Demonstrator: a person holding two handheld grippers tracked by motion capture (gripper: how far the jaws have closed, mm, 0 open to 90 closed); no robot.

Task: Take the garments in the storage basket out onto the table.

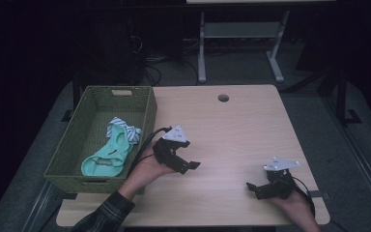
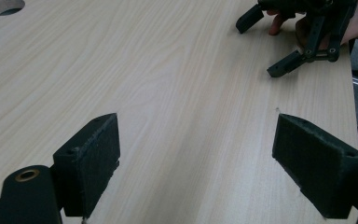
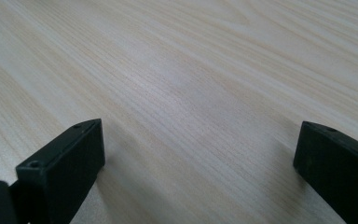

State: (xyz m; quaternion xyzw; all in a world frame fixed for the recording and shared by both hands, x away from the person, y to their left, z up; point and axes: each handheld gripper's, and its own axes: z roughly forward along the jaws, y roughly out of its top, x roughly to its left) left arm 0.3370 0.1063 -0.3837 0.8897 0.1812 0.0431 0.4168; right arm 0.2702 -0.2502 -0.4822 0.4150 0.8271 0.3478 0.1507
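Observation:
A green woven basket (image 1: 147,108) stands at the table's left edge and holds a mint-green garment (image 1: 107,155) with a blue-and-white striped piece (image 1: 124,129) at its far end. My left gripper (image 1: 192,166) hovers just right of the basket, open, nothing between its pads (image 2: 93,158). My right gripper (image 1: 251,188) rests low near the front right of the table, open and empty, its jaws spread wide over bare wood (image 3: 191,93). From the left gripper view, the right gripper (image 2: 265,44) appears at the far upper right with a hand behind it.
The light wooden table (image 1: 232,130) has a round cable hole (image 1: 223,98) near its far edge. A white desk frame (image 1: 236,43) and cables stand on the dark floor beyond. A plaid sleeve (image 1: 104,215) enters at the bottom left.

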